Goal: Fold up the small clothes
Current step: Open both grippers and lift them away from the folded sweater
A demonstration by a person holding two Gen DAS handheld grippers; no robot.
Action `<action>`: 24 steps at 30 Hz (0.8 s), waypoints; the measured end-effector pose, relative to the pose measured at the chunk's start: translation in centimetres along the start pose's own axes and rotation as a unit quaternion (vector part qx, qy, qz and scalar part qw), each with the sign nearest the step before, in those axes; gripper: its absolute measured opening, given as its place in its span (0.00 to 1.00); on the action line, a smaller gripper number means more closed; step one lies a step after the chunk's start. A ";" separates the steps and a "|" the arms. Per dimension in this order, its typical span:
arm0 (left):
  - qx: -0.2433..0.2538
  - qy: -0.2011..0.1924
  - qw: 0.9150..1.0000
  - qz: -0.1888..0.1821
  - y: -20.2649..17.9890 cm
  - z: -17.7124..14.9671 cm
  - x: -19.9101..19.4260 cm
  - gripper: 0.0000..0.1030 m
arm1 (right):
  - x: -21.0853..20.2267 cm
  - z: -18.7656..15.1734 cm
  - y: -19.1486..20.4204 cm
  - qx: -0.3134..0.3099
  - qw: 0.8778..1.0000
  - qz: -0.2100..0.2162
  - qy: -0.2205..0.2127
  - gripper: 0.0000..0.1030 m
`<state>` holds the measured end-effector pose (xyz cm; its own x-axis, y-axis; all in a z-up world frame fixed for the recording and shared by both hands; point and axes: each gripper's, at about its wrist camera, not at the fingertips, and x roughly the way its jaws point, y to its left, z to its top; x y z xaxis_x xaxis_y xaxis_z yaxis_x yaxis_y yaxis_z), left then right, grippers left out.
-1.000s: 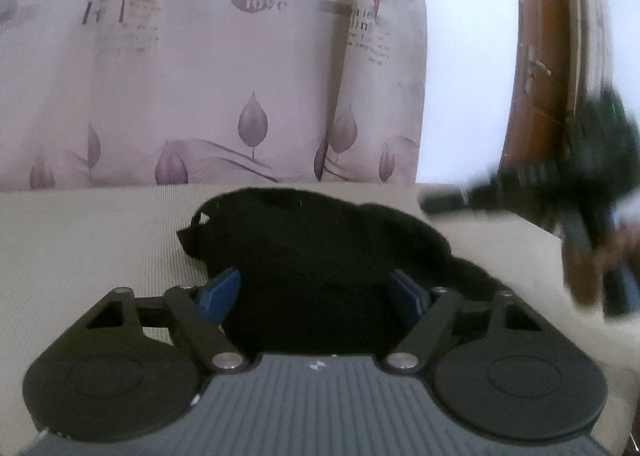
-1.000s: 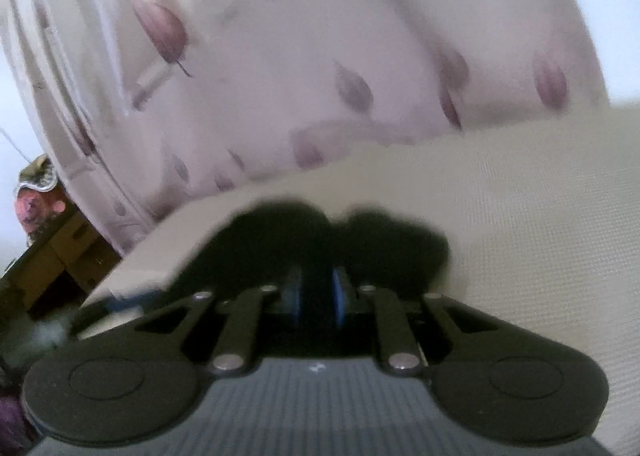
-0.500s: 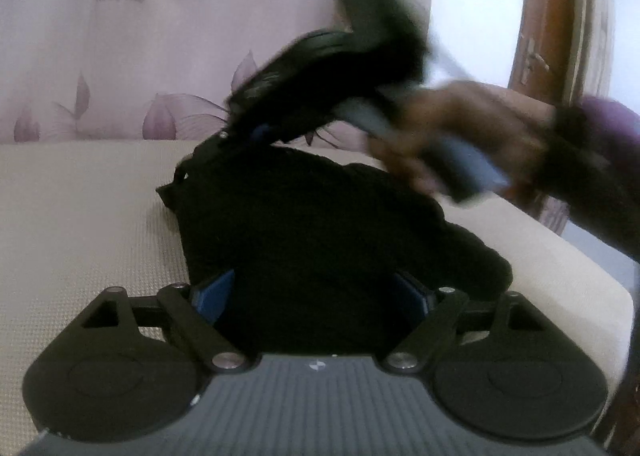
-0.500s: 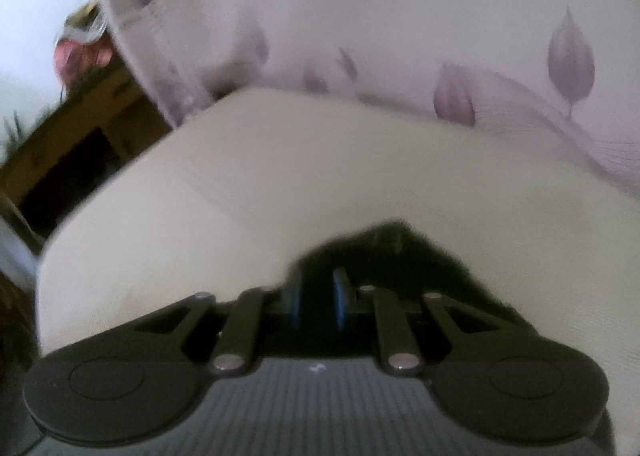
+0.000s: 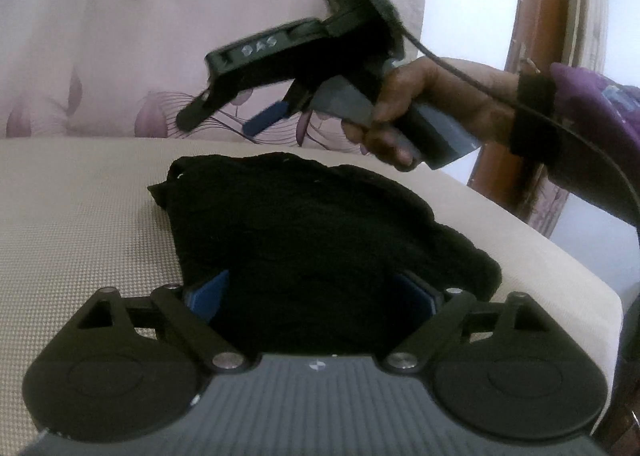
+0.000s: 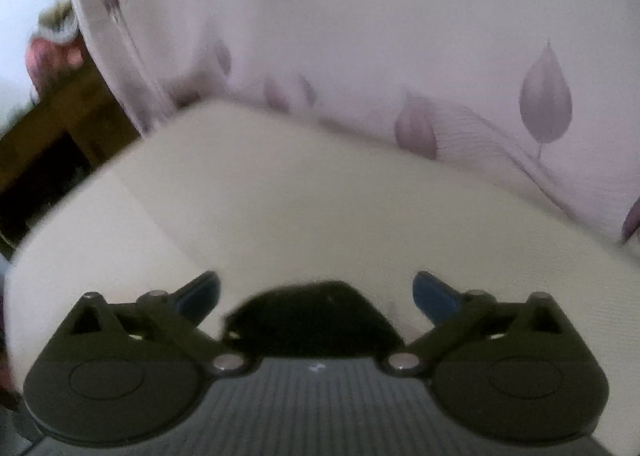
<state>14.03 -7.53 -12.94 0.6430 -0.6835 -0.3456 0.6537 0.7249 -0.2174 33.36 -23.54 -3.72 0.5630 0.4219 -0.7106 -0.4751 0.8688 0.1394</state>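
Note:
A small black garment (image 5: pixel 312 232) lies in a folded heap on the beige cushion (image 5: pixel 80 224). My left gripper (image 5: pixel 316 296) is open, its blue pads on either side of the garment's near edge. My right gripper (image 5: pixel 224 120) shows in the left wrist view, open and empty, held in the air above the garment's far end. In the right wrist view the right gripper (image 6: pixel 316 292) is open, and a corner of the black garment (image 6: pixel 312 316) lies below it on the cushion (image 6: pixel 320 216).
A pale curtain with purple leaf prints (image 5: pixel 160 36) hangs behind the cushion. A brown wooden door frame (image 5: pixel 536 56) stands at the right. The cushion's right edge (image 5: pixel 580 280) drops off close to the garment. Dark wooden furniture (image 6: pixel 52 144) is beyond the cushion's left end.
My right gripper carried a part of the garment over to the left, then opened, let it go and lifted clear. The left gripper stayed open at the near edge.

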 end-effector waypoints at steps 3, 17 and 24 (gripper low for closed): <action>0.000 0.000 1.000 0.000 0.0 0.0 0.1 0.85 | 2.1 -0.4 1.0 -0.012 0.999 0.011 0.045 0.77; 0.000 0.001 1.000 0.001 0.1 -0.1 0.2 0.89 | 3.9 -0.6 -0.6 0.018 1.000 -0.002 -0.016 0.11; 0.005 0.005 1.000 0.000 0.1 0.2 0.3 0.95 | -7.1 -4.7 -4.4 0.115 0.981 0.028 -0.156 0.54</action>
<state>14.31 -7.70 -12.90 0.6388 -0.6829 -0.3545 0.6576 0.7237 -0.2092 28.24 -31.56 -2.51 0.7368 0.4984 -0.4568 -0.3661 0.8622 0.3502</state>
